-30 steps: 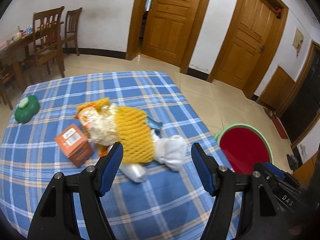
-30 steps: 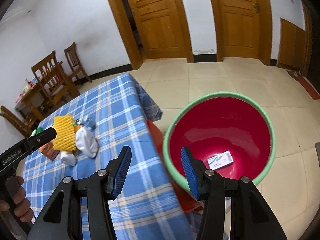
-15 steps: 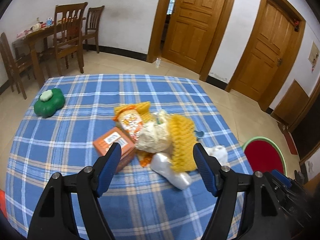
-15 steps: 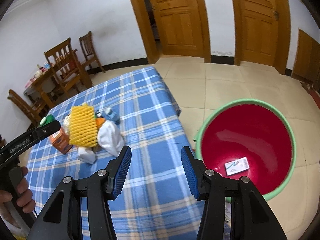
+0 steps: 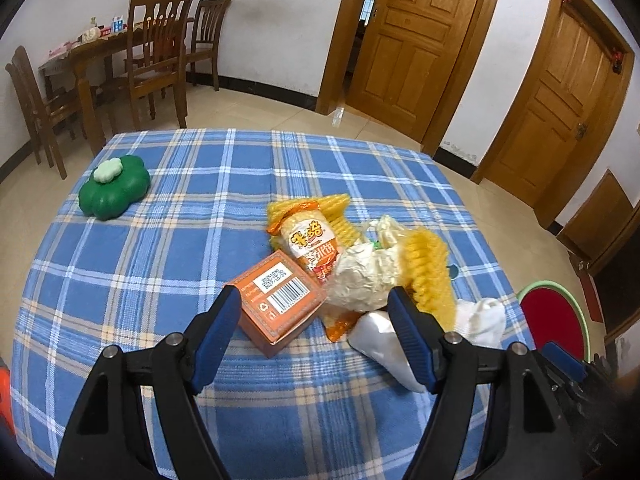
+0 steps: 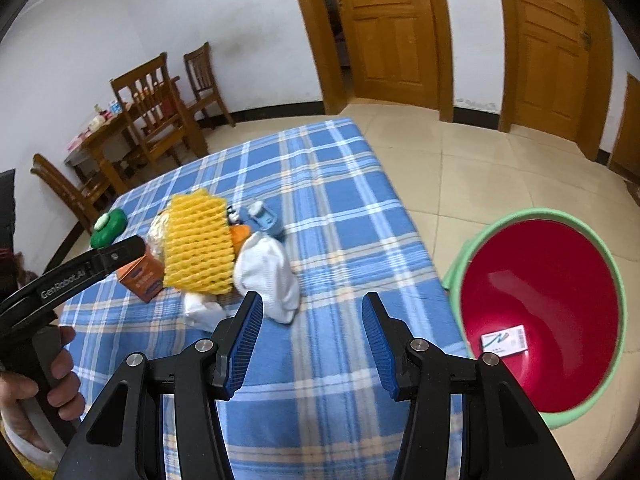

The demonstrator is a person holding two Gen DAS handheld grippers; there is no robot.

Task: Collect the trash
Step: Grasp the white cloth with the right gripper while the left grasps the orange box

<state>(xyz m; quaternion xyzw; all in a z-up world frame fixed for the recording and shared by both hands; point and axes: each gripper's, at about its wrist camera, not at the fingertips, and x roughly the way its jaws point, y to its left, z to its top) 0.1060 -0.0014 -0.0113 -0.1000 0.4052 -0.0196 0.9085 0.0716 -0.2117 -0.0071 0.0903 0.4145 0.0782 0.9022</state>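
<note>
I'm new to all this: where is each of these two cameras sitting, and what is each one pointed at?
Left wrist: sits on the left gripper, looking down across the checked table at the trash pile, nearest the orange box; its two blue-padded fingers show.
Right wrist: sits on the right gripper, facing table and red basin; its fingers show, and a hand holding the left gripper.
Shared: the box, yellow foam net, green case, basin.

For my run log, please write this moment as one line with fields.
stage: approach | left gripper: open, over orange box | right gripper: open, empty | red basin: holds one small carton
</note>
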